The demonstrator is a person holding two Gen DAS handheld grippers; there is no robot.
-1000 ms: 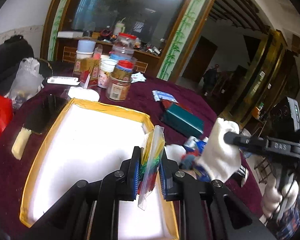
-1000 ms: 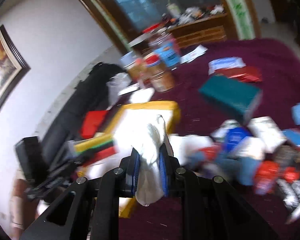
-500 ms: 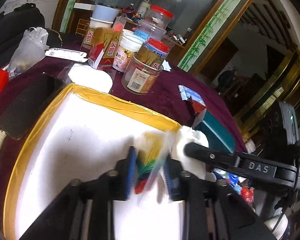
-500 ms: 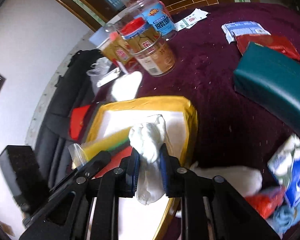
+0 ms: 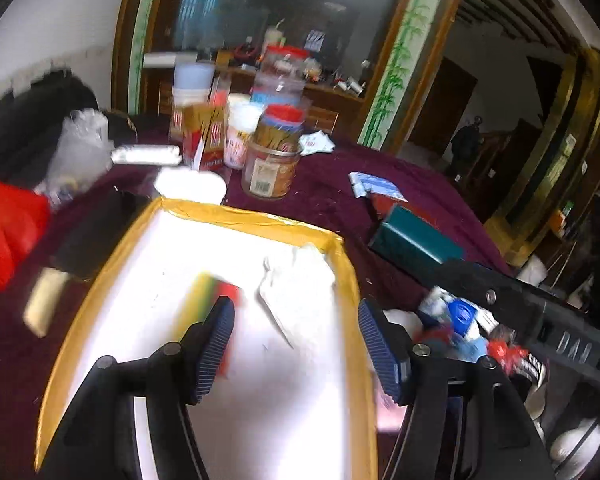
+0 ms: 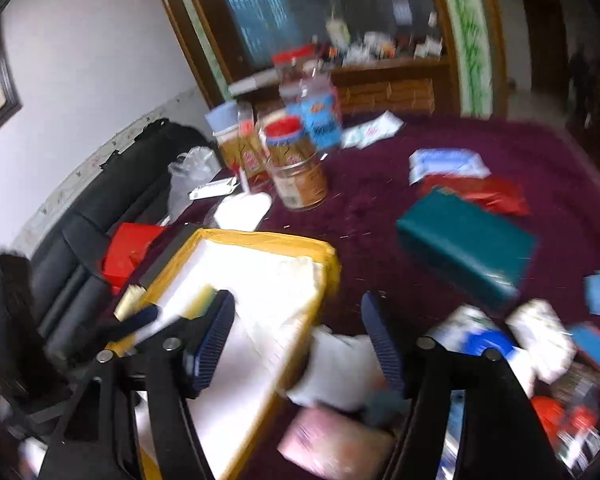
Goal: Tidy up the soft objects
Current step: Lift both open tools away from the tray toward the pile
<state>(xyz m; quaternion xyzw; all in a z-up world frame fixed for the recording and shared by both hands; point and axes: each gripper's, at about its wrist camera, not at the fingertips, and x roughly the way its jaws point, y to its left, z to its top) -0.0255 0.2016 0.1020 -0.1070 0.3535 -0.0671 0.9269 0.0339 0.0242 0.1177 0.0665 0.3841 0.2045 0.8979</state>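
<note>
Cloth [image 5: 300, 280]: limp, light, centre-right in tray [image 5: 260, 220]; pinch a fold.
Left claw [image 5: 296, 344]: just opened, empty.
Right claw [image 6: 298, 342]: just opened, empty.

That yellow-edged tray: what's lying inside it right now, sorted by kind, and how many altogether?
In the yellow-edged tray:
White cloth: 1
Bagged pack of coloured sponges: 1
Total: 2
Both are blurred. Nothing else shows on the tray's white floor, though the grippers hide part of it.
</note>
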